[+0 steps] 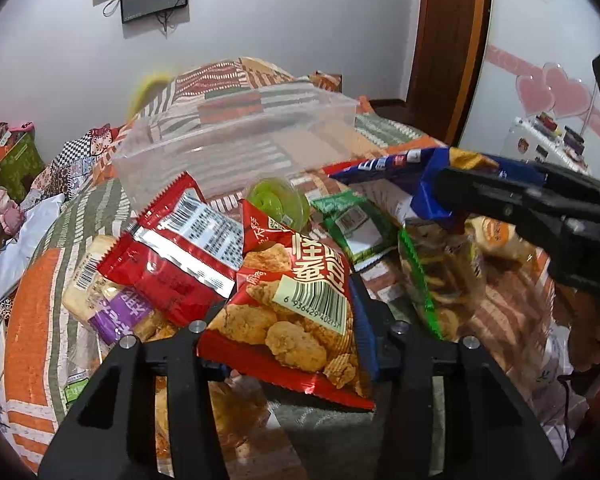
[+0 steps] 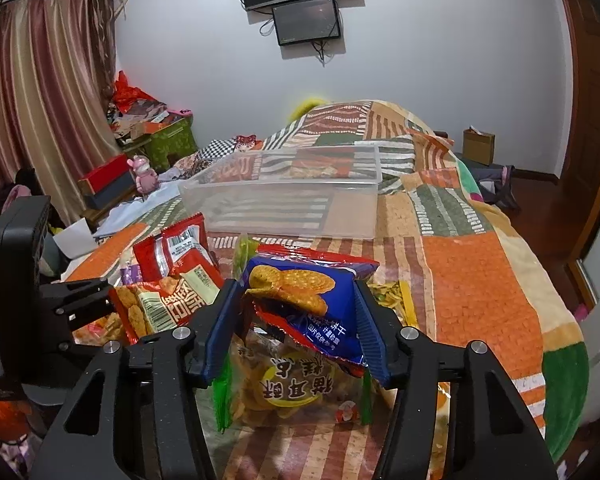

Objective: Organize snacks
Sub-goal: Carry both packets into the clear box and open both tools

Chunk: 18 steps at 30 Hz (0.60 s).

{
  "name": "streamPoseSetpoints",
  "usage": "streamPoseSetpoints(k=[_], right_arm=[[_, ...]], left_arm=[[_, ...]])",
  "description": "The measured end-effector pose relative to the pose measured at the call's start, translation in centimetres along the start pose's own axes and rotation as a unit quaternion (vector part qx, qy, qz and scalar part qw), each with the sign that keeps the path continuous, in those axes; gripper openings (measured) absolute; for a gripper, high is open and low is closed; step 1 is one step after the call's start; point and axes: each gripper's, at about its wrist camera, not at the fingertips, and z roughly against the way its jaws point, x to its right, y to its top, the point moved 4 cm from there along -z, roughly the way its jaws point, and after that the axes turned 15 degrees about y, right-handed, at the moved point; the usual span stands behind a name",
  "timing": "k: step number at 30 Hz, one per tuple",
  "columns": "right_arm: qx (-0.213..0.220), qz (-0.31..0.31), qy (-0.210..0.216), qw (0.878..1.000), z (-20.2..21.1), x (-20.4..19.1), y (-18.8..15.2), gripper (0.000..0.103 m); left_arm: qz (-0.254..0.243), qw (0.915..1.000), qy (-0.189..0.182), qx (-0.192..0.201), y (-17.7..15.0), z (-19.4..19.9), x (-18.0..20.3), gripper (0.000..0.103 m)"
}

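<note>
Snacks on a patchwork bed, clear bin behind.
Quilt [image 2: 480, 280] fills the frame; empty clear bin [image 2: 284, 200] at centre; left gripper [image 1: 288, 320] clamps a red snack bag [image 1: 292, 304] lower centre; right gripper [image 2: 296, 316] clamps a blue biscuit packet [image 2: 312, 300].

The red fried-snack packet [image 1: 296, 300] reads 怪味蚕豆, with barcode digits 6 936429 40273 at its 5 o'clock.

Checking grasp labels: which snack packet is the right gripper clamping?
The blue biscuit packet, pinched in the right gripper. The red fried-snack packet sits in the left gripper.
</note>
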Motion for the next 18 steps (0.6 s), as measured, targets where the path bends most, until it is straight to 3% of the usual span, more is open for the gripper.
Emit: streamPoseSetpoints(k=[8, 18], right_arm=[[0.018, 0.016, 0.006, 1.0, 0.3, -0.9, 1.5, 0.051], [0.062, 0.046, 0.004, 0.997, 0.7, -1.4, 5.8, 0.051]], left_arm=[[0.035, 0.9983, 0.008, 0.046, 3.3, 2.5, -2.4, 0.046], [0.078, 0.9923, 0.037, 0.089, 8.1, 3.9, -6.3, 0.046]])
